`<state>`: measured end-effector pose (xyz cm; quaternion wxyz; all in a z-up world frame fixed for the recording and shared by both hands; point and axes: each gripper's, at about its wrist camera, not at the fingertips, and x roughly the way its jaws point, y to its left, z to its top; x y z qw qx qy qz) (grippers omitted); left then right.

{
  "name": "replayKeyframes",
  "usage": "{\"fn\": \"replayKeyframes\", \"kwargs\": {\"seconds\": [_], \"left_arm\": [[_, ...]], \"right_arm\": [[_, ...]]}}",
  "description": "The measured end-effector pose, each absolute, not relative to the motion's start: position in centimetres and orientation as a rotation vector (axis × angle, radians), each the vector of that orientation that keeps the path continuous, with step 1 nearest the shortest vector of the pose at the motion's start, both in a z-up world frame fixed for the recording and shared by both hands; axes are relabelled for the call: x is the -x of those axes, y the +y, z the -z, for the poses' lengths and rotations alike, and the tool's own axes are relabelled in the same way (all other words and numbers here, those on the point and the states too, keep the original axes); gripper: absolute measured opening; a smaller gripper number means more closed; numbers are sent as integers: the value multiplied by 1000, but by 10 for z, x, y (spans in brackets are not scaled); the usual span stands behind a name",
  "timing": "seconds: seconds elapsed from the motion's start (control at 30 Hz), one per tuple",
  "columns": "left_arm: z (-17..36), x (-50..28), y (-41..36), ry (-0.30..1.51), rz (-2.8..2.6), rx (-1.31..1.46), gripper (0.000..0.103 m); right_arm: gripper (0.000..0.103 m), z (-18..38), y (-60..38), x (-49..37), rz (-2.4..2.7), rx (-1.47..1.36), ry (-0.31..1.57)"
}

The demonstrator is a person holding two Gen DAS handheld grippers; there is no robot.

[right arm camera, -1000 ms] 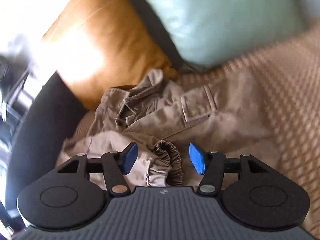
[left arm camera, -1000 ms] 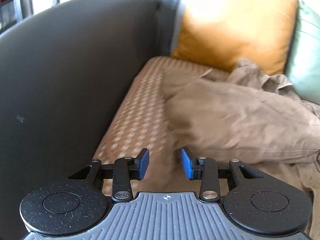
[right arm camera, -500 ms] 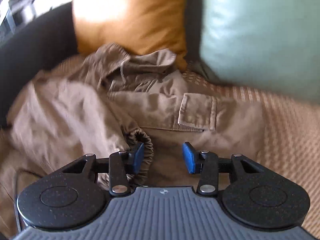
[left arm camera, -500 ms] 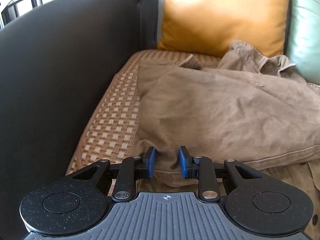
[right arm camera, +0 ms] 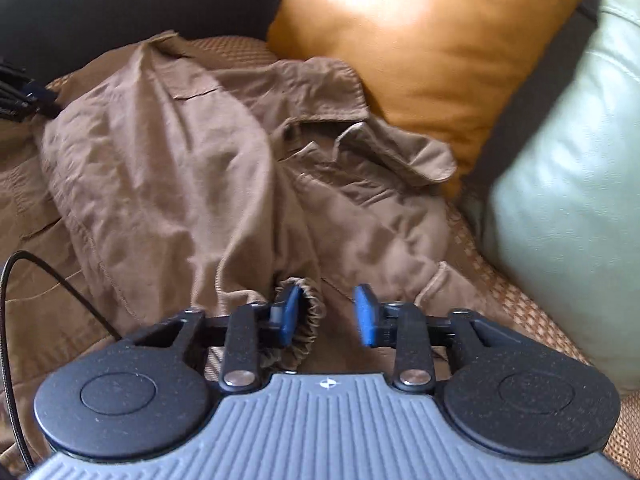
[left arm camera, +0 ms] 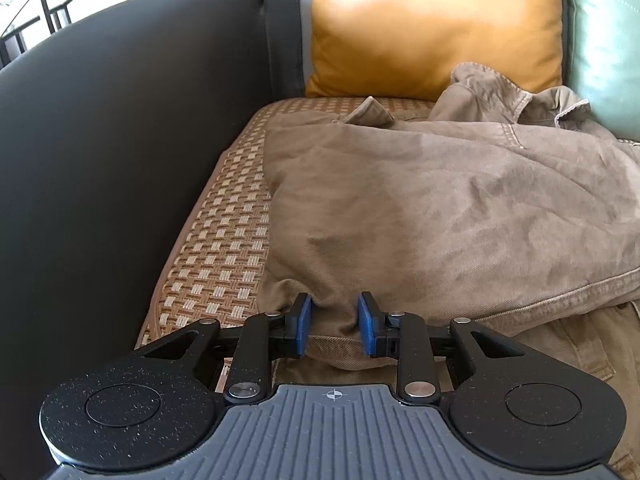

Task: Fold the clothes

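A crumpled brown jacket [left arm camera: 440,208] lies on the woven seat of a sofa. My left gripper [left arm camera: 334,326] is open, with a fold of the jacket's near hem between its blue pads [left arm camera: 303,324], not clamped. In the right wrist view the jacket [right arm camera: 168,176] is bunched, with its collar toward the cushions. My right gripper [right arm camera: 326,314] is open over the jacket, its left pad against the gathered elastic cuff [right arm camera: 306,320] of a sleeve.
The dark sofa armrest [left arm camera: 120,160] rises on the left. An orange cushion [left arm camera: 432,28] and a pale green cushion [right arm camera: 568,184] lean at the back. Woven seat mat [left arm camera: 224,240] shows left of the jacket. A black cable [right arm camera: 36,276] crosses the jacket at left.
The left gripper moved in to the jacket's hem and its jaws narrowed around a fold. The right gripper swung over the jacket, staying open beside the cuff.
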<state>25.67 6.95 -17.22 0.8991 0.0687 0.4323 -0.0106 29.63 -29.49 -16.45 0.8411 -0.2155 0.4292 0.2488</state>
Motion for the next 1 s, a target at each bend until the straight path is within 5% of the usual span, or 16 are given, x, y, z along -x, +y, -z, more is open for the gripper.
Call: {"fn": "replayKeyframes", "kwargs": {"seconds": [0.17,0.3,0.43,0.53,0.6,0.87,0.93,1.0], "left_arm": [[173,-257,70,890,29,-134,27],[175,-256,68,884,33,-142,27],[169,-252,70,873,42,-126,45],[154,-244,86,851,57,-29,52],[147,-242,96,839,30,32,55],[155,-249,87,873,-9,-42,60],[157,-251,84,877,-8,-54,63],[157,-252,81,879,-10,-73,63]], "right_arm": [[3,140,-331,-296,-370,96,786],[2,168,-378,-304,-217,-162,917],[8,177,-381,-290,-158,-150,921],[38,167,-407,-274,-190,-422,879],[69,165,-414,-270,-220,-558,878],[66,185,-388,-288,-208,-643,913],[60,188,-378,-291,-226,-633,921],[33,186,-369,-292,-260,-598,932]]}}
